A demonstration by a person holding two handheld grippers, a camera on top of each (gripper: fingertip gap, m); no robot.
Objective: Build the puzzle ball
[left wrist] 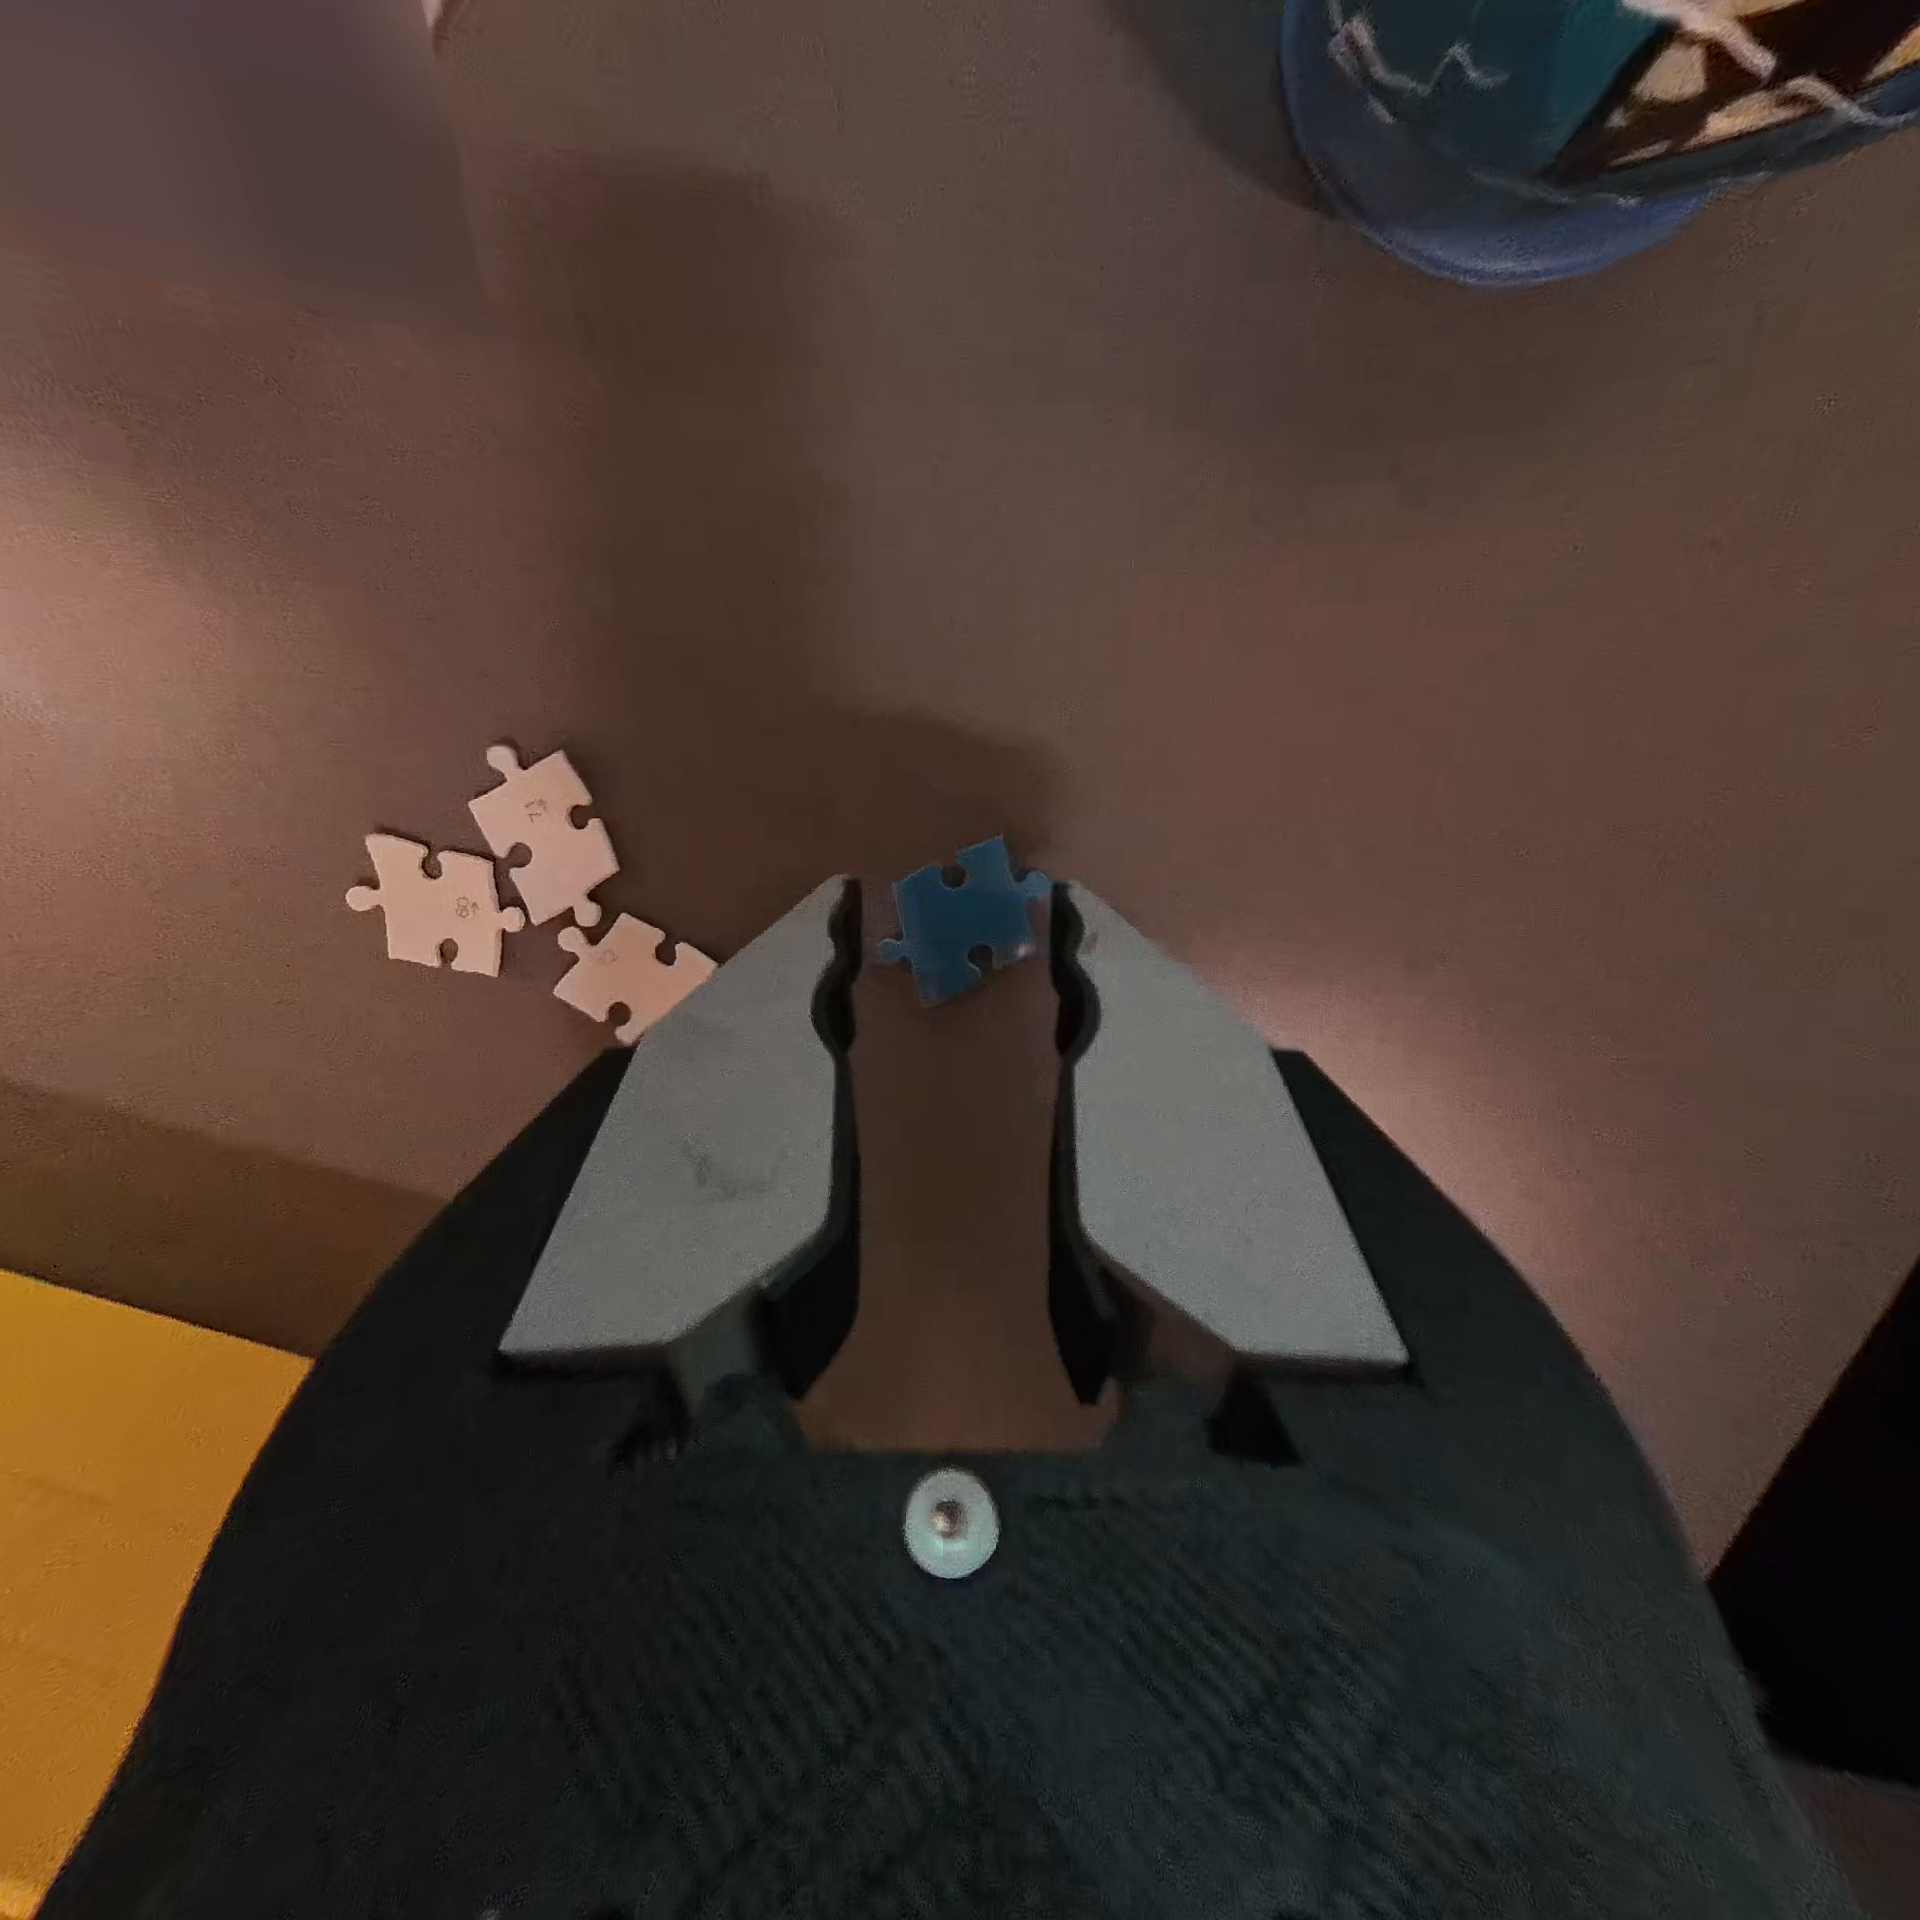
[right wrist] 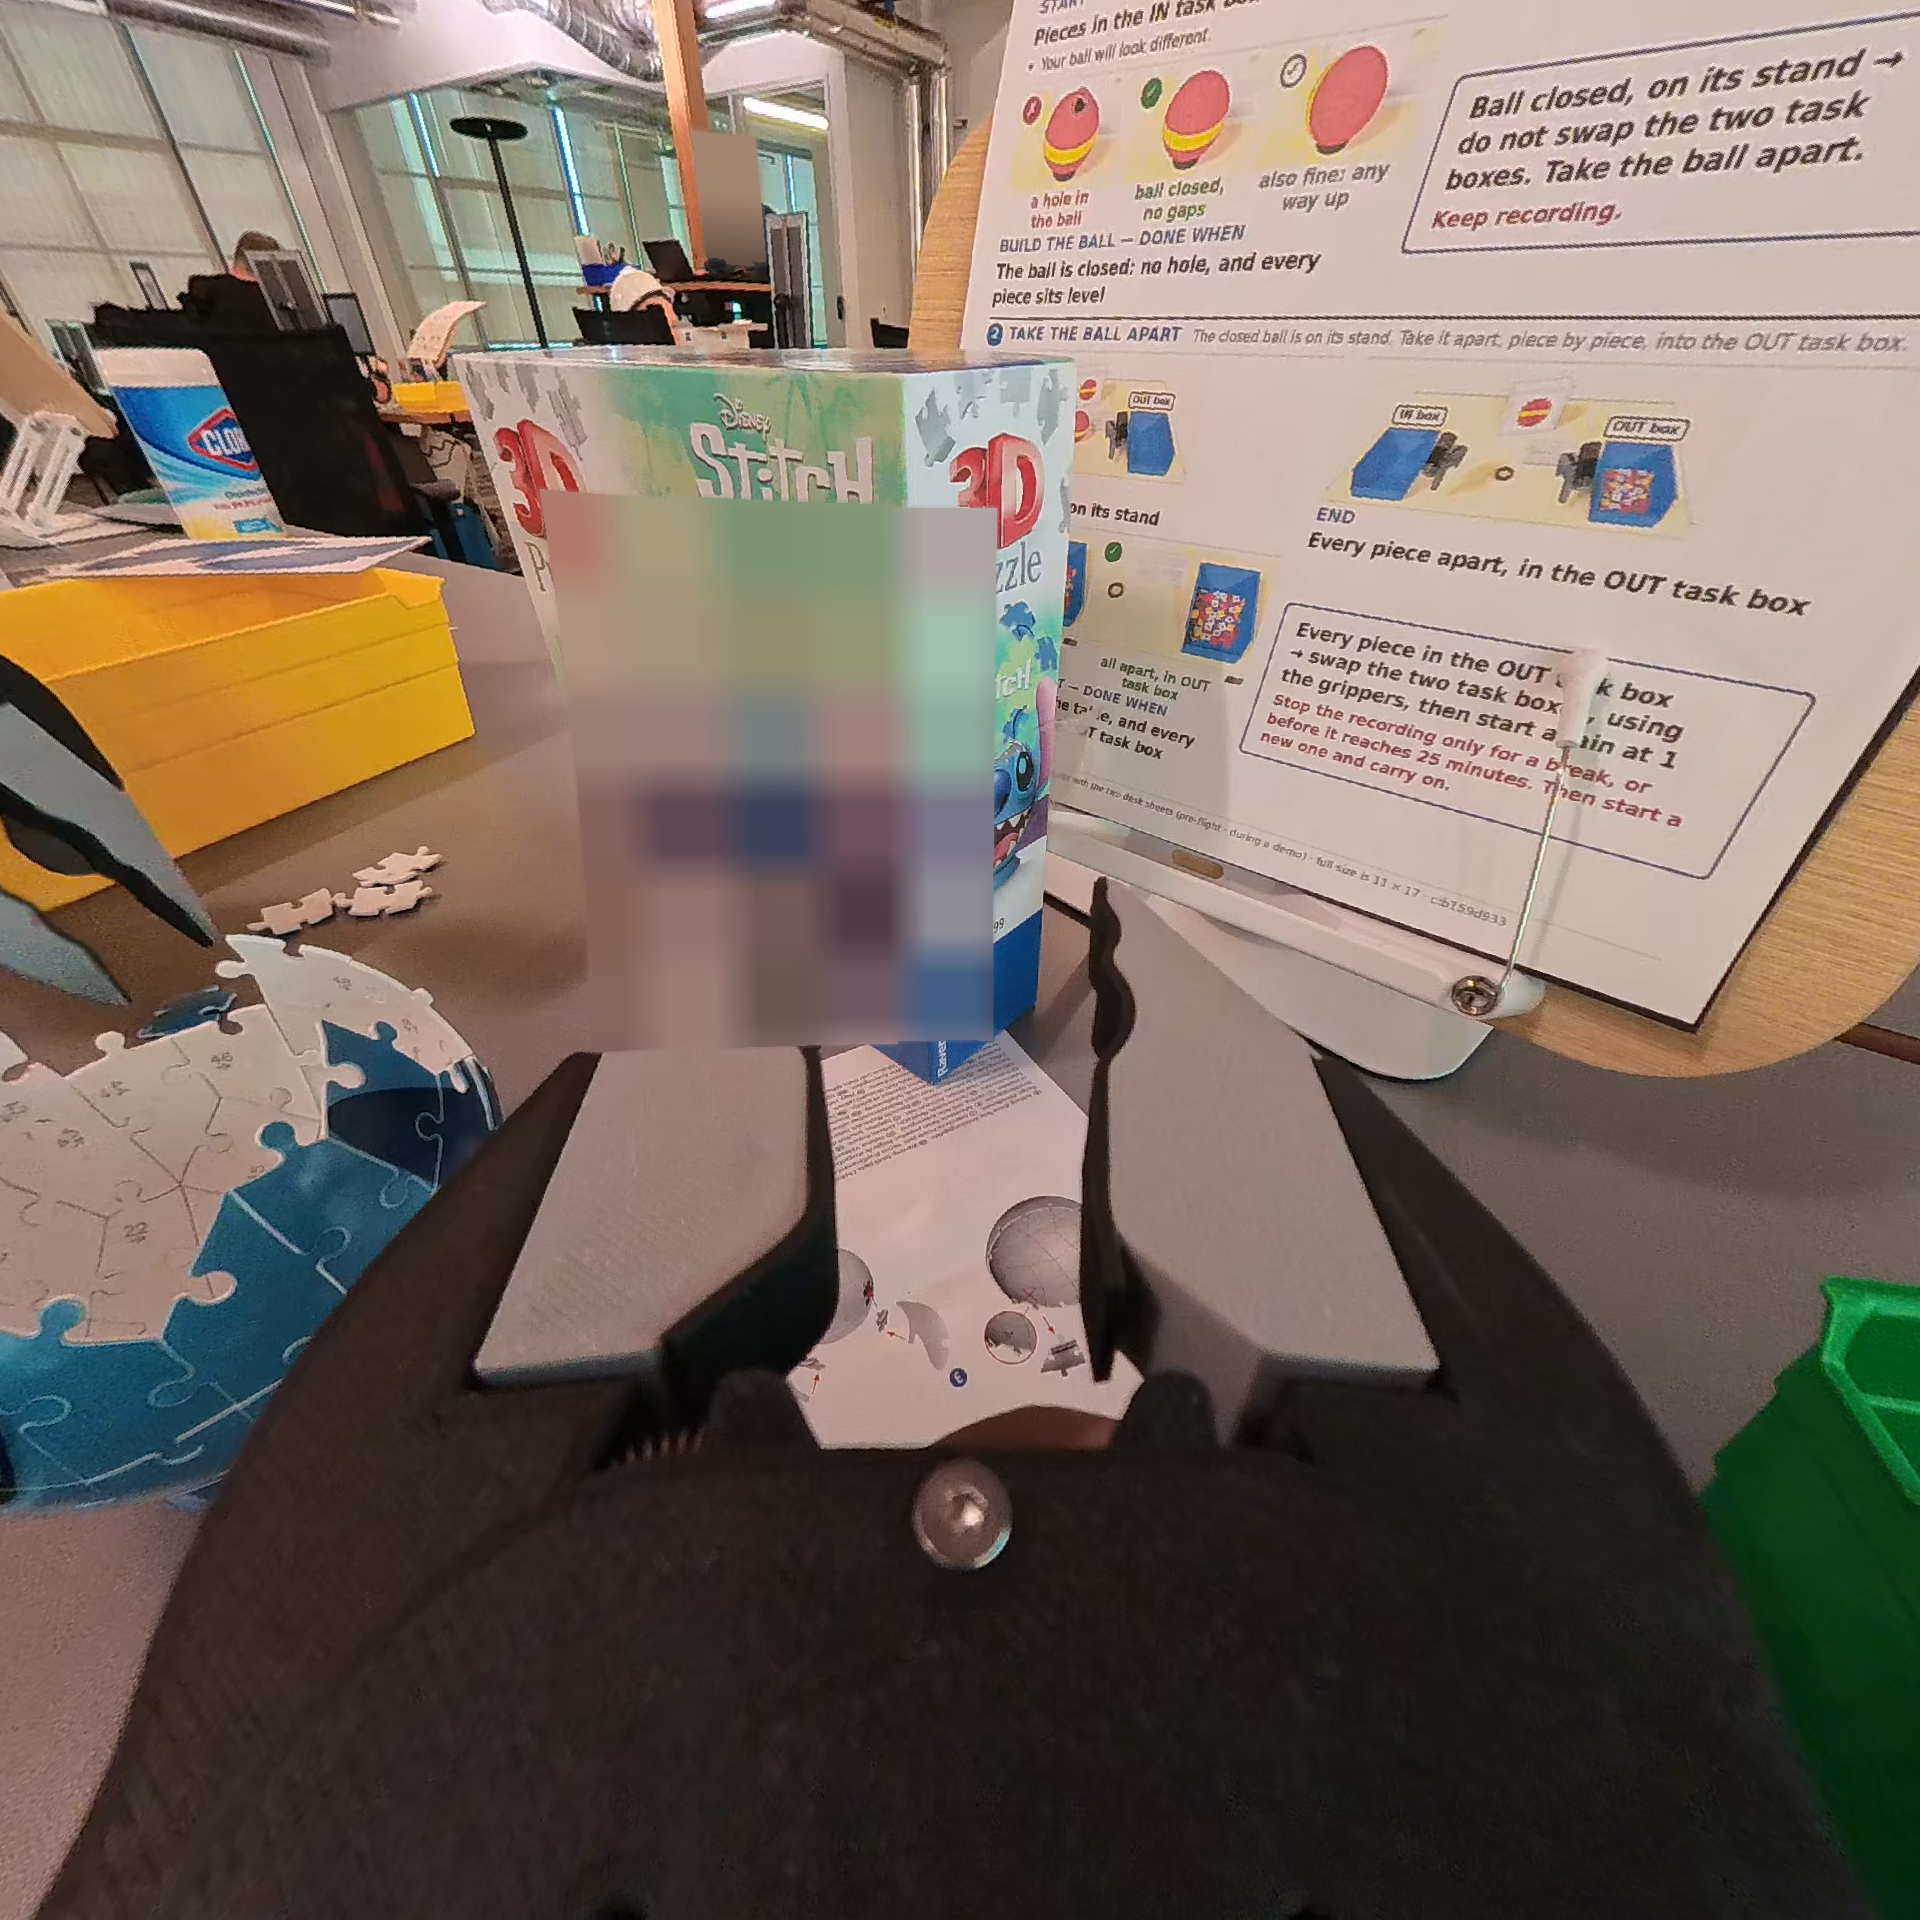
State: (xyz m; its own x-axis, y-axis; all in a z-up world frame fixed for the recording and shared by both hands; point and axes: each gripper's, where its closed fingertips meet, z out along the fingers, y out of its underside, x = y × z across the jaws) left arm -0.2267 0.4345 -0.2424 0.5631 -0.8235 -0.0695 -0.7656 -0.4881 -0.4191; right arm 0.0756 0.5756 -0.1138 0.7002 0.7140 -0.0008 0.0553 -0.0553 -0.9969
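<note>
My left gripper (left wrist: 956, 914) points down at the brown table and is closed on a blue puzzle piece (left wrist: 961, 920), whose edges touch both fingertips. Three white, face-down pieces (left wrist: 499, 883) lie just left of it. The partly built ball (left wrist: 1558, 135) is at the far right in this view. In the right wrist view the ball (right wrist: 208, 1195) is an open blue shell with a white inside, at lower left. The left gripper's fingers (right wrist: 104, 831) reach down behind the ball, near the loose white pieces (right wrist: 353, 894). My right gripper (right wrist: 951, 997) is open and empty over a paper leaflet (right wrist: 935, 1195).
The puzzle's cardboard box (right wrist: 748, 436) stands straight ahead of the right gripper. An instruction board on a stand (right wrist: 1455, 468) is to its right. A yellow bin (right wrist: 239, 675) is at back left and a green bin (right wrist: 1849, 1507) at the right edge. A wipes canister (right wrist: 187, 436) stands behind the yellow bin. The left gripper's tips are roughly 35 cm from the right gripper's.
</note>
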